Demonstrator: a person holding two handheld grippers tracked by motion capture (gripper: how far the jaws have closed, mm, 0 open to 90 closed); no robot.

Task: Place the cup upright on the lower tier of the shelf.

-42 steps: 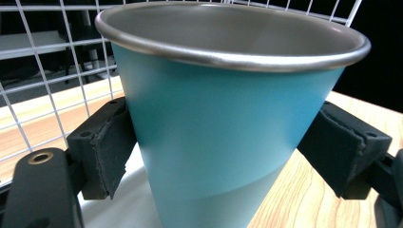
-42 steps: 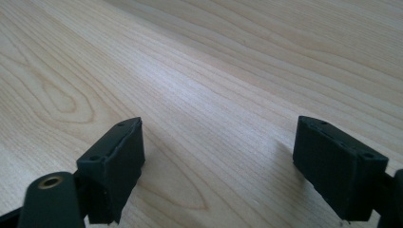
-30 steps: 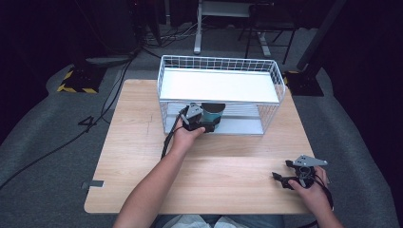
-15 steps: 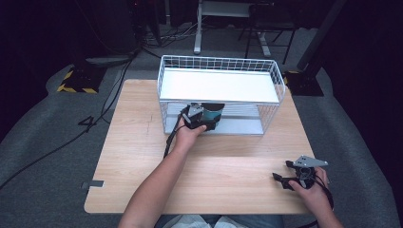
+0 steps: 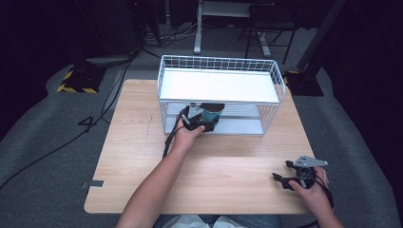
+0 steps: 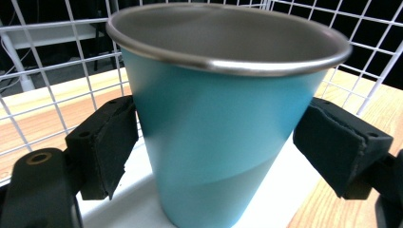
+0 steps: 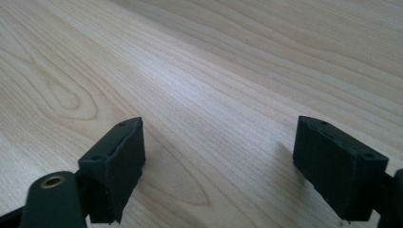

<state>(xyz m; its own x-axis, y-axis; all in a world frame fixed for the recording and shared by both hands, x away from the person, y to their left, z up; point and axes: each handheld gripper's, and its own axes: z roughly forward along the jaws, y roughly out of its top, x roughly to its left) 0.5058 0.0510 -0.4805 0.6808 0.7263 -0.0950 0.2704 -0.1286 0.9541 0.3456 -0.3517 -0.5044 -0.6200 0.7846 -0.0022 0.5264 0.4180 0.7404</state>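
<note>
Left gripper [image 5: 203, 124] at rack [image 5: 271, 76] front; cup [image 6: 223, 118] upright between its jaws on the lower shelf, pads flanking, contact unclear—likely placing or picking. Next: release or lift straight out. Right gripper [image 7: 237, 166] spread, empty, over table [image 5: 133, 142].

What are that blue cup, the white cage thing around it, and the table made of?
The cup looks like metal: a bare, dull steel rim and inside, with a smooth teal coat outside. The rack appears to be thin metal wire coated glossy white, with flat white shelves whose material I cannot tell. The table shows pale wood grain; whether solid wood or laminate is unclear.
</note>
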